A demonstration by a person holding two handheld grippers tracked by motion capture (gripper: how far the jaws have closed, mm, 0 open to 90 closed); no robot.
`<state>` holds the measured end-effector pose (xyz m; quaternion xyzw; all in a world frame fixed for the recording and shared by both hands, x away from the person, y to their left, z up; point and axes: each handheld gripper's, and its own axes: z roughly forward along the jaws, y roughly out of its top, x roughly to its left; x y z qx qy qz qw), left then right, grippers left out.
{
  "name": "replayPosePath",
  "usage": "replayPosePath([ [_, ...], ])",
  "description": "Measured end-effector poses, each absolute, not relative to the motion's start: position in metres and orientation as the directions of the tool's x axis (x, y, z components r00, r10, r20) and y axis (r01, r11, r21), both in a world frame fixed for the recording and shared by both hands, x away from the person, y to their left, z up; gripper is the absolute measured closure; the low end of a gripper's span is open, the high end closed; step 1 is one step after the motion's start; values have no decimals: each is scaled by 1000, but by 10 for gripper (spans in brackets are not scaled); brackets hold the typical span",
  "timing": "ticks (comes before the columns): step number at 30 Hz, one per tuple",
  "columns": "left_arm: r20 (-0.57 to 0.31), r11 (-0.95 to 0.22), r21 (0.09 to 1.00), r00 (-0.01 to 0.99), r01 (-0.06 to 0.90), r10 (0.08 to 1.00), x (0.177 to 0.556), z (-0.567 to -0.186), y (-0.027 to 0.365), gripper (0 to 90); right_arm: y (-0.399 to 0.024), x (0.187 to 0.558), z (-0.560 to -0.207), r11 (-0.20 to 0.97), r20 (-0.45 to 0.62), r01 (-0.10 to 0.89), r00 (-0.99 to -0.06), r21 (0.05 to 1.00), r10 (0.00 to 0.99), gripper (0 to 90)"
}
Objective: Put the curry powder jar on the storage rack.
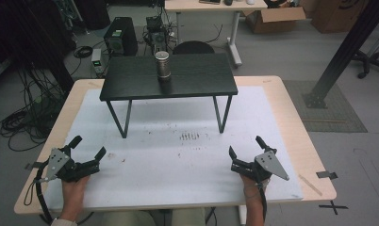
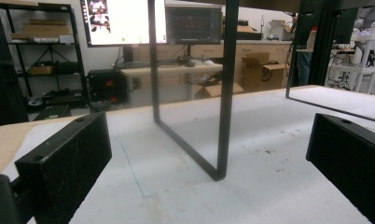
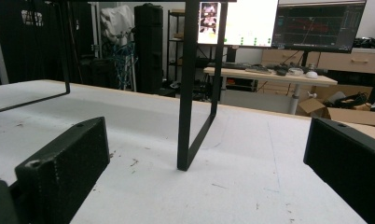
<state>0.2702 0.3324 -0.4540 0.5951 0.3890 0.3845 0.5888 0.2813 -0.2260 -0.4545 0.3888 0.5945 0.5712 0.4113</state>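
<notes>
A metal cup (image 1: 163, 65) stands upright on top of a small black stand (image 1: 131, 84) at the far middle of the table. My left gripper (image 1: 88, 147) rests near the front left of the white mat (image 1: 178, 160), open, nothing between its jaws. At the front right lies my right gripper (image 1: 245, 145), also open and empty. In the left gripper view the gripper (image 2: 209, 163) faces the stand's leg frame (image 2: 225, 93). The right gripper view has the gripper (image 3: 204, 163) looking at the other leg frame (image 3: 188, 102).
The wooden table (image 1: 296, 136) carries the white mat, with dark specks (image 1: 190, 136) in front of the stand. Beyond the table are a round black stool (image 1: 193, 47), computer towers (image 1: 120, 36), cables (image 1: 22, 117) on the floor, a desk (image 1: 211, 5) and cardboard boxes (image 1: 272, 19).
</notes>
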Motion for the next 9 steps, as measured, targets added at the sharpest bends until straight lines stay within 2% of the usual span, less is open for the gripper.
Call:
replayPosePath([
  [9,3,-7,1000,401,10,916,270,-454,332,4,-226,281,-455,44,-44,-7,-359,999,932,0],
])
